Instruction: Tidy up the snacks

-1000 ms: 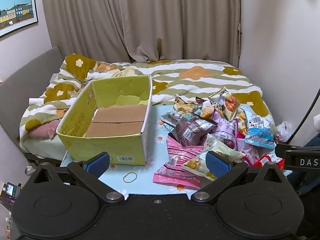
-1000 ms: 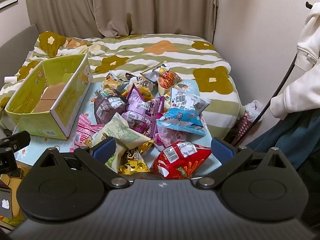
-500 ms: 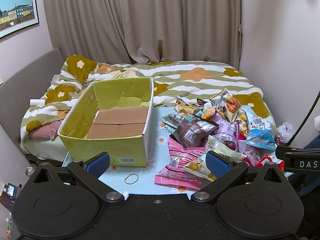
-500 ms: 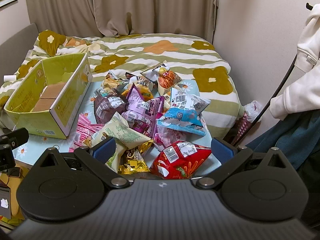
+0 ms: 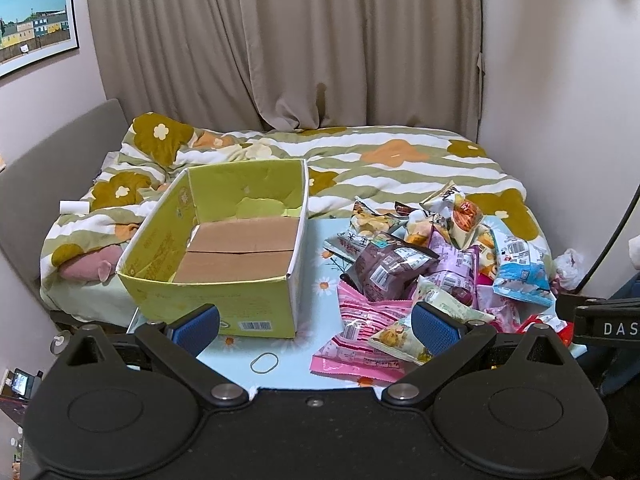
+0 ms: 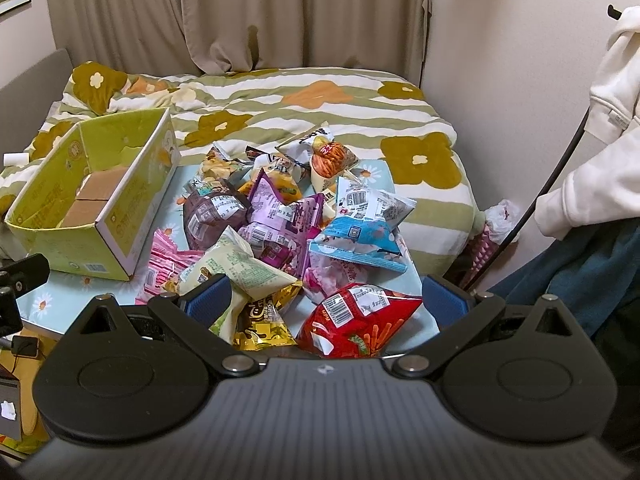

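An open yellow-green cardboard box (image 5: 256,312) stands empty on the left of a light blue floral table (image 5: 320,280); it also shows in the right wrist view (image 6: 120,216). A heap of snack bags lies to its right: a brown bag (image 5: 384,268), a pink bag (image 5: 360,320), a blue bag (image 6: 360,236), a red bag (image 6: 360,316), a gold bag (image 6: 260,320). My left gripper (image 5: 316,324) is open and empty, above the table's near edge. My right gripper (image 6: 326,300) is open and empty, over the red bag.
A bed with a green striped floral duvet (image 5: 400,168) lies behind the table. A rubber band (image 5: 264,362) lies on the table near the box. A person in a white top (image 6: 600,160) stands at the right. Curtains (image 5: 320,40) hang behind.
The left gripper has drifted slightly back and up, so the box and snacks sit a little lower in its view. The right view has barely changed.
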A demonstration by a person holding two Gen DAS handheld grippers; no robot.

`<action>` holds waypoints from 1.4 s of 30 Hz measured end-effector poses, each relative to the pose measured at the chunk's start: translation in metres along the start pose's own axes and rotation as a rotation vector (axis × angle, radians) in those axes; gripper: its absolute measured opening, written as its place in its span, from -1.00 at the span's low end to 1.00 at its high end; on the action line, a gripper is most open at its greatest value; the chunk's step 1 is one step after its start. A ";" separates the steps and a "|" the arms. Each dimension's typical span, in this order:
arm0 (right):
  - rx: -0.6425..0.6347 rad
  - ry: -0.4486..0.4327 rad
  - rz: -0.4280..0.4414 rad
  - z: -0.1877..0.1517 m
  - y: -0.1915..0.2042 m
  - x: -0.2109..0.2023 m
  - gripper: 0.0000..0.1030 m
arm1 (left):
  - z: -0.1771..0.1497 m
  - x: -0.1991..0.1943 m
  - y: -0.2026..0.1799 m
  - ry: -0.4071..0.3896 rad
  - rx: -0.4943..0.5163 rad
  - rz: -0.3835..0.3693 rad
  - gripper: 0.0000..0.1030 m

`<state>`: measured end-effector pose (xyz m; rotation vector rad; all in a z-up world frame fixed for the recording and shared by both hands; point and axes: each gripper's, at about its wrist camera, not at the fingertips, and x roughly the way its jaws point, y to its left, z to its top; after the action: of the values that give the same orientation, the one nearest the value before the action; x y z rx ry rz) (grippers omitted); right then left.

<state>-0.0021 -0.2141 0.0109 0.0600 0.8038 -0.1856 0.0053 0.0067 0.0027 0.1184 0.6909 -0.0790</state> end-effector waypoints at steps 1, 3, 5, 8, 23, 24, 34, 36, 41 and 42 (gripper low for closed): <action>-0.002 0.000 0.001 0.000 0.000 0.000 1.00 | 0.000 0.000 0.000 0.000 0.000 -0.001 1.00; -0.004 -0.001 0.005 -0.001 0.000 -0.001 1.00 | 0.000 0.000 0.000 -0.001 0.003 -0.004 1.00; -0.003 -0.002 0.008 -0.001 0.001 -0.001 1.00 | 0.000 0.000 -0.001 -0.002 0.006 -0.006 1.00; -0.002 0.002 -0.001 0.004 0.006 0.000 1.00 | 0.000 0.000 0.000 -0.002 0.007 -0.010 1.00; -0.004 0.004 -0.002 0.000 0.003 -0.001 1.00 | 0.000 0.000 0.001 -0.004 0.008 -0.005 1.00; -0.004 0.004 -0.002 0.000 0.003 -0.001 1.00 | 0.000 0.000 0.000 -0.004 0.009 -0.007 1.00; -0.004 0.004 -0.004 -0.001 0.003 -0.001 1.00 | -0.001 -0.002 -0.001 -0.006 0.015 -0.010 1.00; -0.003 0.004 -0.003 -0.001 0.002 -0.002 1.00 | -0.002 -0.002 -0.001 -0.007 0.016 -0.013 1.00; -0.007 0.005 -0.001 -0.001 0.002 -0.002 1.00 | -0.002 -0.004 -0.002 -0.009 0.015 -0.017 1.00; -0.007 0.004 -0.001 -0.001 0.002 -0.003 1.00 | -0.003 -0.004 -0.002 -0.010 0.014 -0.018 1.00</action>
<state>-0.0040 -0.2117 0.0123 0.0540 0.8089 -0.1836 0.0001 0.0048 0.0030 0.1253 0.6819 -0.1016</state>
